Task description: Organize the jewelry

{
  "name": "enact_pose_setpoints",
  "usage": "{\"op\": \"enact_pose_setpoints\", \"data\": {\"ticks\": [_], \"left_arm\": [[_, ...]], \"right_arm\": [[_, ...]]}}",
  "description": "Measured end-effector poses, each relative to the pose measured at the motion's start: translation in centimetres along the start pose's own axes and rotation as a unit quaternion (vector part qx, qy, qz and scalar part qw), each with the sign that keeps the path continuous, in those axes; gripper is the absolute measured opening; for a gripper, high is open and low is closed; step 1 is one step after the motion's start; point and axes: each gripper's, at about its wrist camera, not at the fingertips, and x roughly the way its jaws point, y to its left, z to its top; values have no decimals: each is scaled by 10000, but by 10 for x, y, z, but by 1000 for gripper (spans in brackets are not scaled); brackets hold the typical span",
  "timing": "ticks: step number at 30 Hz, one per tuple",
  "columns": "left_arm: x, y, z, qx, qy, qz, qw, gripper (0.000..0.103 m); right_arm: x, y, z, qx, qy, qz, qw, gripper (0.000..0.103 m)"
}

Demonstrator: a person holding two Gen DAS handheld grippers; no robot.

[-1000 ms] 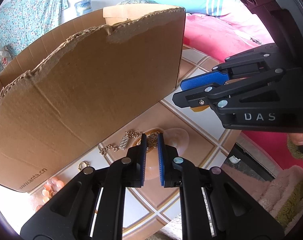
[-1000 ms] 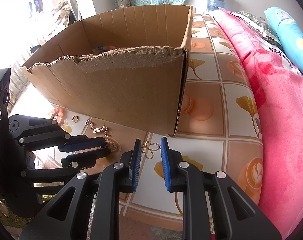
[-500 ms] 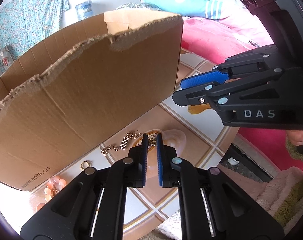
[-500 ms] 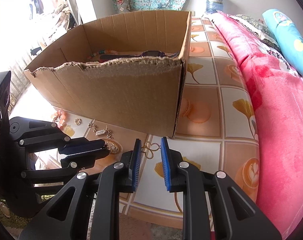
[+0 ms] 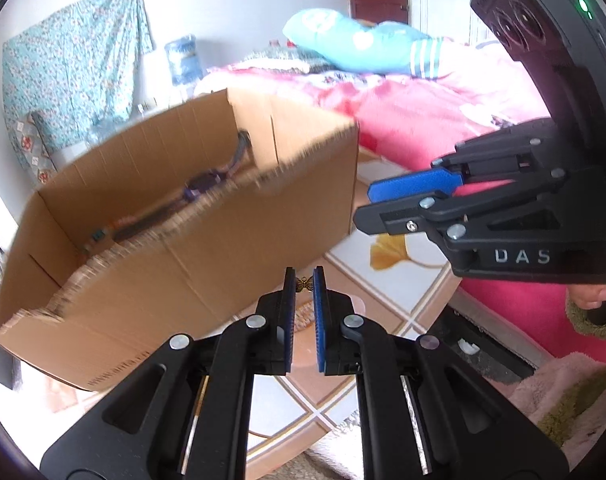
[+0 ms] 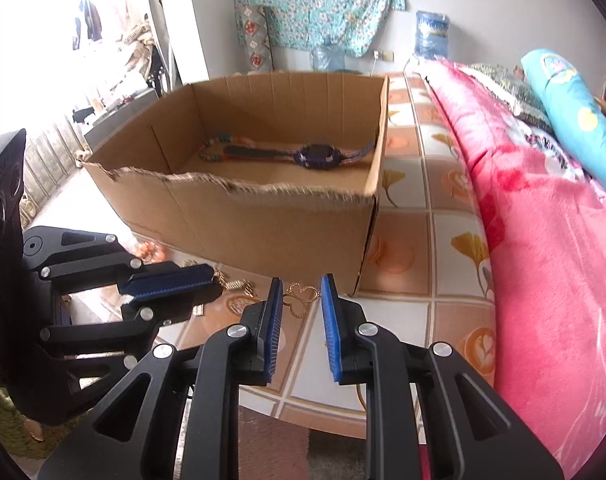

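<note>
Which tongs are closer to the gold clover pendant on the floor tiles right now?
Right. The right tongs straddle the gold clover pendant; the left tongs sit off to its left, gripping a small butterfly charm.

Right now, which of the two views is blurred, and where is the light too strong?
Left wrist view: the cardboard box is smeared by motion blur, while the left tool and the small butterfly charm it pinches stay sharp. Right wrist view: mostly sharp, the watch in the box is readable, but the upper left corner is overexposed.
</note>
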Motion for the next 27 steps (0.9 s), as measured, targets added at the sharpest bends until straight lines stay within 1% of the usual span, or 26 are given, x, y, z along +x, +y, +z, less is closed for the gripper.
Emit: {"op": "enact_pose_setpoints", "data": {"ticks": [6,9,12,17,20,23,27], "left_arm": [[-31,14,16,-20,-400,150,9991,8],[-46,23,24,0,-620,286,9977,8],[-54,30,35,55,-794,482,9957,8],[-55,49,52,-34,-904,719,9933,8],[-52,64,57,-170,-896,768,9929,8],[-43,81,60,-361,-750,756,9937,8],[-14,105,64,-579,-223,802,9948,8]], "right_arm": [[-25,12,14,-151,-387,92,9991,20],[-36,18,25,-214,-593,201,9978,20],[-44,23,38,-302,-823,287,9957,20],[-43,30,58,-344,-1066,376,9930,20],[-32,33,71,-337,-1108,387,9925,20],[-16,35,81,-293,-1016,414,9935,20],[16,35,95,-184,-681,484,9963,20]]}}
